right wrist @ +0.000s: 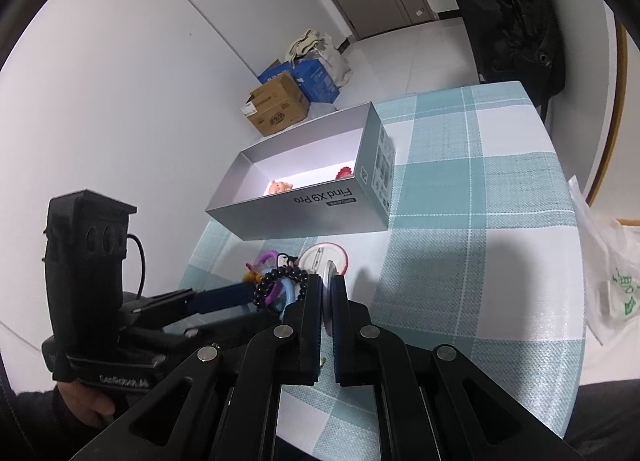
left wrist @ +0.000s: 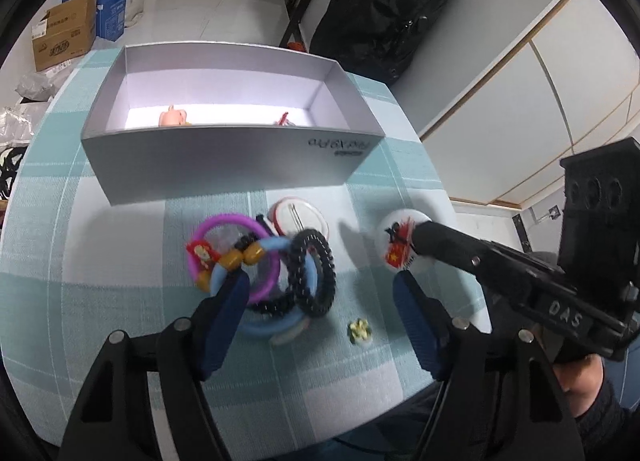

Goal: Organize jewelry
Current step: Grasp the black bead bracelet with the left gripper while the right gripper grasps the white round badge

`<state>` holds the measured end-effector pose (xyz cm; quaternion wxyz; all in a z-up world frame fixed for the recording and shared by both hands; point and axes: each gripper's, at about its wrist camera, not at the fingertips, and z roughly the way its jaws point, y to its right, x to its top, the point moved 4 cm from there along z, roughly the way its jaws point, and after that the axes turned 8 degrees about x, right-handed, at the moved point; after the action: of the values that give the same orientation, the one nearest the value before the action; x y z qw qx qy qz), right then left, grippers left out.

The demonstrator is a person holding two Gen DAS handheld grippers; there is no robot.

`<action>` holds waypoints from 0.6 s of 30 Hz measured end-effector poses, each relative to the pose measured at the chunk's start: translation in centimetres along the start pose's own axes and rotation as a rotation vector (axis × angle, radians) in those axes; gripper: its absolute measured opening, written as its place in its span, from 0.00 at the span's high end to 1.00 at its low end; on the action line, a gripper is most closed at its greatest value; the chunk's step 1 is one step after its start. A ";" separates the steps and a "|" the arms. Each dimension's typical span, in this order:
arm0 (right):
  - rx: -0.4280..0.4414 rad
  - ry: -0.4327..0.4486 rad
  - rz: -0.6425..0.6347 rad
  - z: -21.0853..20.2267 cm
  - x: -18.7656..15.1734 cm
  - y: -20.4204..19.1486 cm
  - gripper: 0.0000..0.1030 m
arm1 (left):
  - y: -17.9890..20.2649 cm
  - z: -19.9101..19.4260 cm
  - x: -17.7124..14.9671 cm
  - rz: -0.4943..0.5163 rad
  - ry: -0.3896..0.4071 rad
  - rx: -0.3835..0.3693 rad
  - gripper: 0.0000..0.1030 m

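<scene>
A grey open box [left wrist: 224, 157] stands at the back of the checked tablecloth, with a pink figure [left wrist: 173, 117] and a small red item [left wrist: 283, 119] inside. In front lies a tangle of purple, blue and black bracelets [left wrist: 264, 265] and a white badge lying face down [left wrist: 298, 217]. My left gripper [left wrist: 320, 289] is open, its left finger over the bracelets. My right gripper [right wrist: 327, 293] is shut on a white round badge with a red print [left wrist: 400, 245], held on edge just above the cloth [right wrist: 329, 281]. A small flower charm [left wrist: 360, 331] lies between the left fingers.
A black backpack [left wrist: 392, 9] hangs behind the table's far right corner. Cardboard and blue boxes [left wrist: 72, 29] sit on the floor at left. A plastic bag [right wrist: 616, 281] lies off the table's right edge.
</scene>
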<state>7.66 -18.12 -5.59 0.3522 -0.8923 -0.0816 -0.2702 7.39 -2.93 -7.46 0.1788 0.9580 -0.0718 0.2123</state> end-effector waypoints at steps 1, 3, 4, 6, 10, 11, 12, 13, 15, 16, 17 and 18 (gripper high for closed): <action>-0.001 0.001 0.004 0.0 0.0 0.1 0.97 | 0.1 0.3 0.1 0.001 -0.005 -0.002 0.41; -0.003 0.004 0.016 0.0 0.0 0.4 0.97 | 0.3 0.7 0.3 0.009 -0.018 0.005 0.61; -0.002 0.006 0.020 0.0 0.1 0.5 0.97 | 0.4 0.7 0.3 0.017 -0.017 0.014 0.63; -0.001 0.009 0.028 0.0 0.1 0.6 0.97 | 0.5 0.6 0.3 0.027 -0.010 0.010 0.71; -0.010 0.009 0.024 0.0 0.1 0.5 0.97 | 0.5 0.6 0.3 0.042 -0.007 0.034 0.88; -0.011 0.008 0.023 0.0 0.1 0.5 0.97 | 0.5 0.7 0.2 0.043 -0.011 0.035 0.93; -0.013 0.008 0.021 0.0 0.0 0.5 0.97 | 0.5 0.7 0.2 0.047 -0.016 0.036 0.95; -0.014 0.009 0.022 0.0 0.0 0.5 0.97 | 0.5 0.6 0.2 0.049 -0.012 0.037 0.95; -0.013 0.013 0.026 -0.1 0.1 0.6 0.97 | 0.6 0.2 0.2 0.050 -0.002 0.026 0.95; -0.012 0.016 0.029 -0.1 0.1 0.7 0.96 | 0.6 0.1 0.2 0.052 0.005 0.026 0.95; -0.010 0.020 0.031 -0.2 0.2 0.7 0.97 | 0.7 0.0 0.3 0.052 0.009 0.022 0.95; -0.011 0.025 0.032 -0.3 0.2 0.7 0.97 | 0.7 0.0 0.3 0.049 0.010 0.012 0.95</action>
<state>7.95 -18.83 -5.69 0.3526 -0.8920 -0.0614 -0.2762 7.47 -3.60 -7.07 0.1680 0.9560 -0.0928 0.2219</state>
